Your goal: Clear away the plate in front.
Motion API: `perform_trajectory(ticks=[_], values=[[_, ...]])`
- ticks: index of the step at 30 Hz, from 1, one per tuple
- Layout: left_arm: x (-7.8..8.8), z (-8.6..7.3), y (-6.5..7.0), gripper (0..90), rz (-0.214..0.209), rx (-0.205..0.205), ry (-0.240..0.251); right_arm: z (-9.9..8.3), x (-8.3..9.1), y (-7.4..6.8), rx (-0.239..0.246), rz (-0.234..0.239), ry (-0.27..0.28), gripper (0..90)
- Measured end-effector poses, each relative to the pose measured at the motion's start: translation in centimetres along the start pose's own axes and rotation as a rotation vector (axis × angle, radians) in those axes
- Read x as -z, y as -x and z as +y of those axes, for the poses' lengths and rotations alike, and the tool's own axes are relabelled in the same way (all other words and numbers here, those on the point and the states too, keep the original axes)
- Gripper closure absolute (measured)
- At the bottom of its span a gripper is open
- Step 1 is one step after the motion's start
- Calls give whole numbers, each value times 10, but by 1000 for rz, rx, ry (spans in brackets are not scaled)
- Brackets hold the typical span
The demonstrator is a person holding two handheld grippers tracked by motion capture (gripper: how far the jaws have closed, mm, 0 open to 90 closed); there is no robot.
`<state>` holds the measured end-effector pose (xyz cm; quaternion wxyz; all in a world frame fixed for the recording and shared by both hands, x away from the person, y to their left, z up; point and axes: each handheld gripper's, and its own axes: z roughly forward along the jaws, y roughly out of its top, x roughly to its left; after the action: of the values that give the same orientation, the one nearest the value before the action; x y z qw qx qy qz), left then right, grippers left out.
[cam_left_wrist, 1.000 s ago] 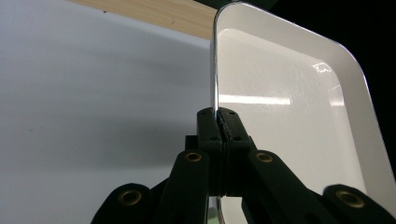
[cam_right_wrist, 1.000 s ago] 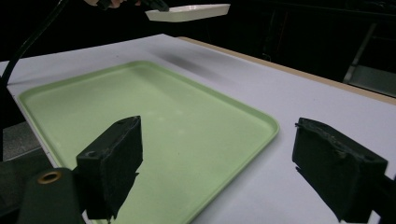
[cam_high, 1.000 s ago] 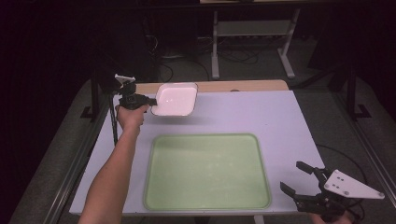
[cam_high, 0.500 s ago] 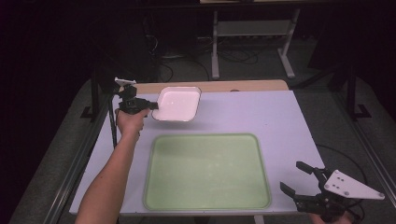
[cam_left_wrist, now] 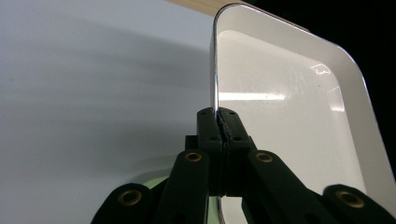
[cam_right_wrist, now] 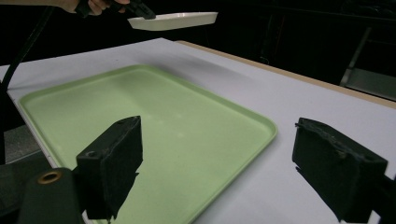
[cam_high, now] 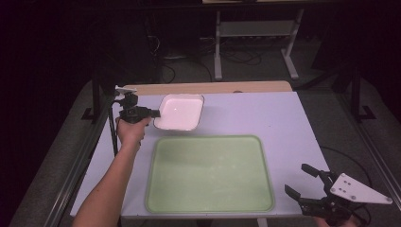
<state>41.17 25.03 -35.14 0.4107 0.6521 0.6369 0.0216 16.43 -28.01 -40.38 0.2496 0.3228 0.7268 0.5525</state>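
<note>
A white rectangular dish (cam_high: 179,111) hangs above the white table, just beyond the far left corner of the green tray (cam_high: 210,172). My left gripper (cam_high: 153,113) is shut on the dish's left rim. In the left gripper view the black jaws pinch the thin edge of the dish (cam_left_wrist: 289,116) where the gripper (cam_left_wrist: 218,116) meets it. My right gripper (cam_high: 297,178) stands open near the table's front right corner, with nothing between its jaws. The right gripper view looks past that gripper (cam_right_wrist: 215,163) over the bare tray (cam_right_wrist: 140,116) to the lifted dish (cam_right_wrist: 173,21).
The table (cam_high: 283,118) has a wooden strip (cam_high: 203,88) along its far edge. A metal stand (cam_high: 255,42) and cables lie on the dark floor behind. A black cable (cam_high: 112,132) hangs from the left gripper by the table's left edge.
The left hand has carried the dish a little toward the near side, closer to the green tray's far edge. The right gripper has stayed in place.
</note>
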Motion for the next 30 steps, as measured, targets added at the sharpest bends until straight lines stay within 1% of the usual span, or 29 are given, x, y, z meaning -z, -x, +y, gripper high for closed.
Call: perform_trajectory(ticks=[1,2,3,8,10,12,14,21,24,26,30], values=[[0,0,0,890,0,0,0,0,0,0,0,0,0,153],[1,-3,0,891,2,11,3,0,0,0,2,2,-1,153],[2,-5,0,891,2,13,5,0,0,-1,3,3,0,152],[-2,-14,3,890,7,14,-1,1,0,-1,5,7,0,153],[-4,-17,4,891,1,16,-4,1,0,-1,4,5,2,153],[-6,-19,6,891,2,7,-8,0,1,0,2,4,3,153],[-8,-22,7,890,-6,9,-10,0,1,0,3,4,5,153],[-5,-29,12,891,-7,4,12,1,2,0,-1,3,11,152],[-4,-32,13,890,-10,14,21,1,1,0,-1,4,13,152],[-3,-35,15,890,-15,9,28,2,0,-1,3,5,13,153],[-3,-40,16,890,-17,4,21,2,-1,-2,7,8,8,153]])
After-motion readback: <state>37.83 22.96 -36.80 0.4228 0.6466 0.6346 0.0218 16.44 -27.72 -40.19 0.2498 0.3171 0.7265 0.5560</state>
